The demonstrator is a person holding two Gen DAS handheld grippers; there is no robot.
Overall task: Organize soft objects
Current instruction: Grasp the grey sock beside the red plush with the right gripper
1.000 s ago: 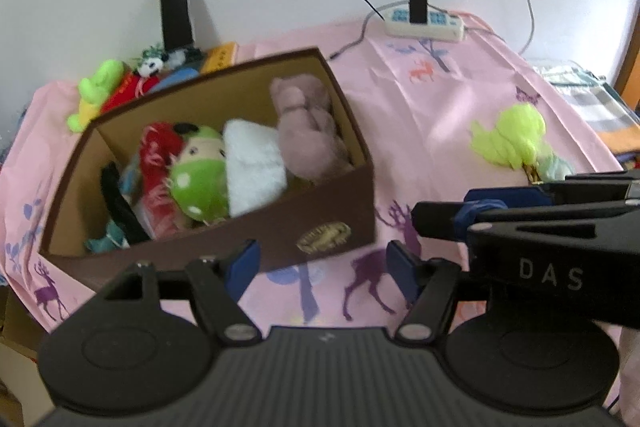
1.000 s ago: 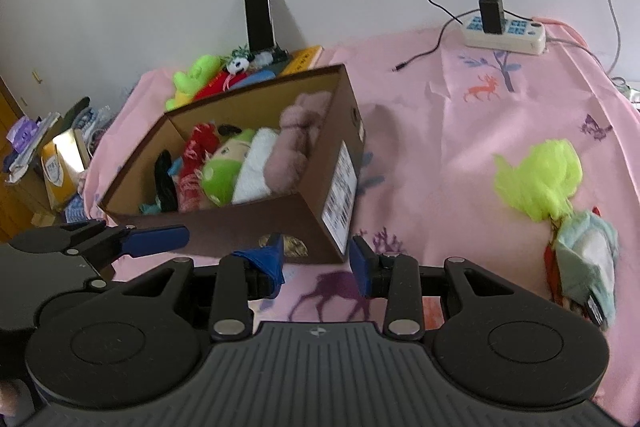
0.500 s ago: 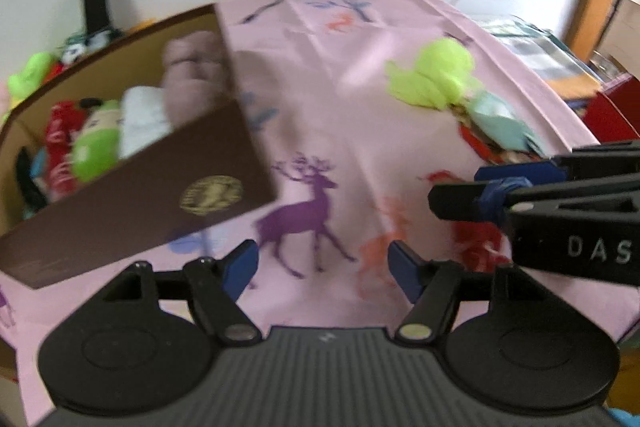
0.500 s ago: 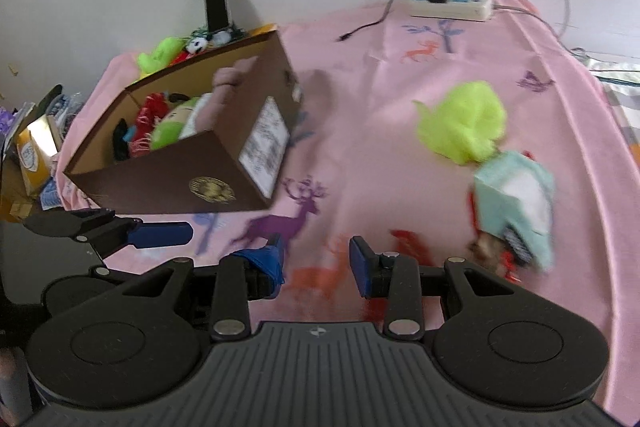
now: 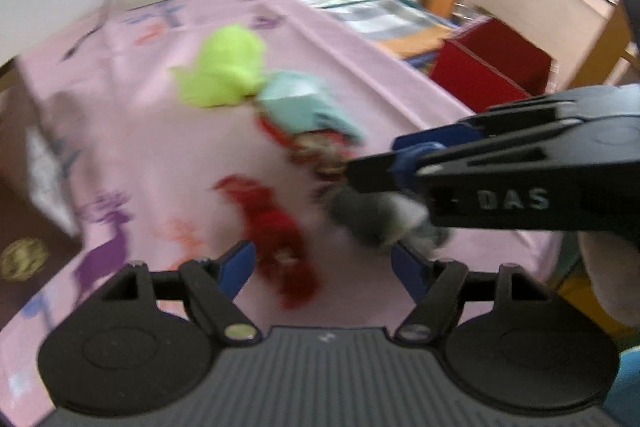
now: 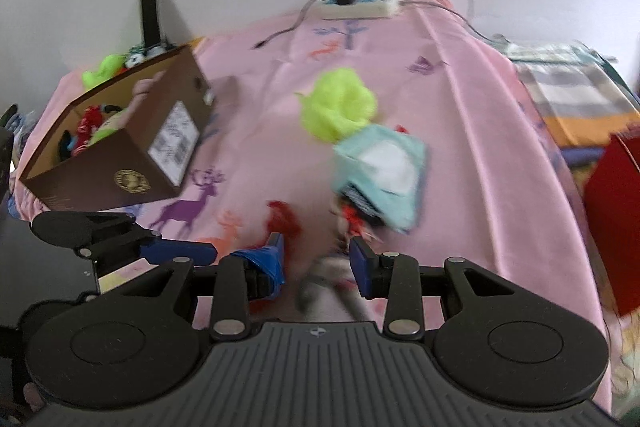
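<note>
Loose soft toys lie on the pink cloth: a lime-green plush [image 6: 340, 105] [image 5: 224, 71], a pale teal one [image 6: 384, 175] [image 5: 304, 107] over a red-patterned toy, a red fuzzy one [image 5: 280, 231] [image 6: 284, 223] and a grey one [image 5: 376, 219] [image 6: 324, 283]. My left gripper [image 5: 322, 265] is open just above the red toy. My right gripper [image 6: 318, 261] is open over the grey toy. The brown box [image 6: 132, 163] at left holds several plush toys.
A white power strip [image 6: 356, 7] with cables lies at the back by the wall. A black stand [image 6: 150, 15] and more toys sit behind the box. A red box [image 5: 488, 67] and folded fabrics [image 6: 568, 95] stand past the right edge of the cloth.
Both grippers have swung right, away from the brown box and toward the loose toys. The toys now lie close under the fingers. Both stay open and empty.
</note>
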